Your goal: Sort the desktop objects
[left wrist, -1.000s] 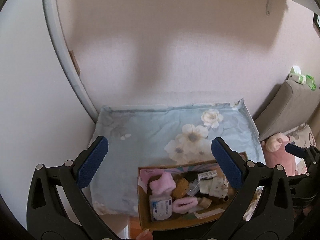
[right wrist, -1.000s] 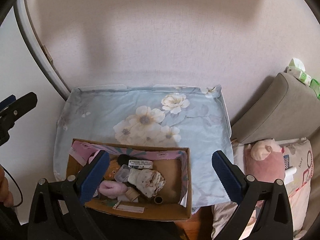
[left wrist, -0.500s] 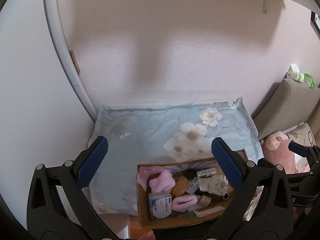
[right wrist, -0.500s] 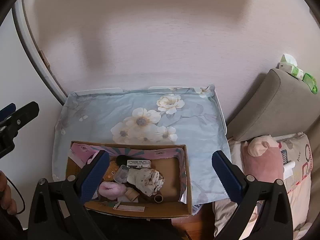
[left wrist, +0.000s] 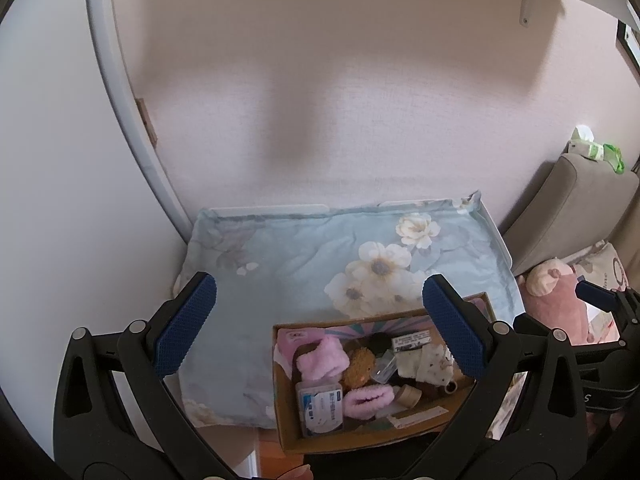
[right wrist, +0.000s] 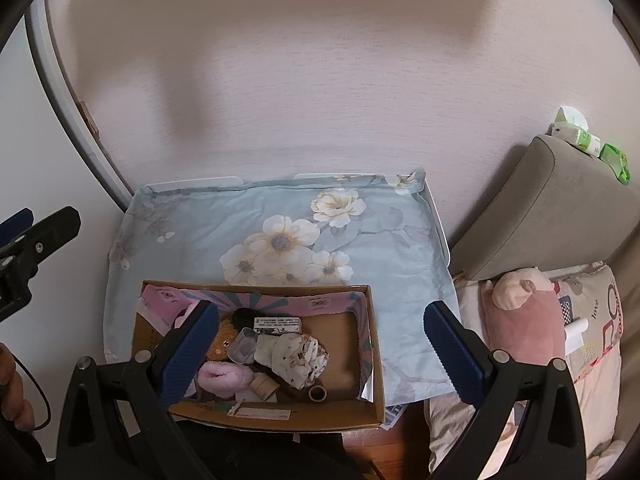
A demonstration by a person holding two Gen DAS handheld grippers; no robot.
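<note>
Left gripper (left wrist: 318,330) and right gripper (right wrist: 320,350): both spread wide, nothing held, above the near table edge. One cardboard box (right wrist: 372,364) sits on the floral cloth (right wrist: 224,228), holding two pink fluffy bands (left wrist: 324,362), one spotted cloth (right wrist: 292,356), one tape roll (right wrist: 318,393), one clear cup (right wrist: 244,346).

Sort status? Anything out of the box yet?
Nothing is sorted yet: every item shows inside the cardboard box, and none lies on the floral cloth. Nothing in hand: left gripper and right gripper hover open and empty above it. All picks remain.
</note>
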